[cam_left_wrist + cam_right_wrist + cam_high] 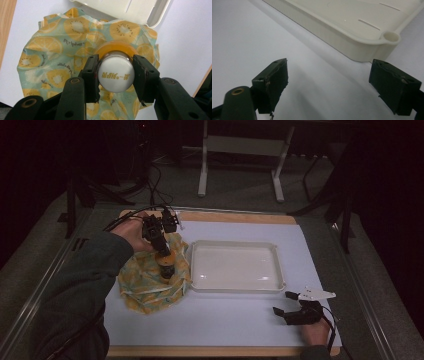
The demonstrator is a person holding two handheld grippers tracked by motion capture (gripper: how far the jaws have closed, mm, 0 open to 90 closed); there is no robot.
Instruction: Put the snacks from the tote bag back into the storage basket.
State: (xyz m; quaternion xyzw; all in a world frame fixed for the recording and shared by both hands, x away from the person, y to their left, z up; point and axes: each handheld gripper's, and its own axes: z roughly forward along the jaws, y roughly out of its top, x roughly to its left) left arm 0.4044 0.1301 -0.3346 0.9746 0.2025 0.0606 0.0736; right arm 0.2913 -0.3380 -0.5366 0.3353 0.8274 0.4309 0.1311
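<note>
Left gripper (115, 78): fingers (90, 75) clamped on the white cap of a small orange bottle (115, 73), one pad each side. Bottle upright, long axis running straight down from the fingers onto the fruit-print cloth (47, 62) spread beneath. Just beyond the fingers, past the cloth's far edge, the near rim of the white tray (235, 266); tray floor bare, plenty of room to set something in. Probably a lift, then a carry across that rim, with the wall the edge to clear. Farther right, right gripper (290, 305) low near the tabletop (225, 315), fingers spread wide with nothing between, tray corner (390, 37) just ahead. Left hand clearly the nearer to the bottle
</note>
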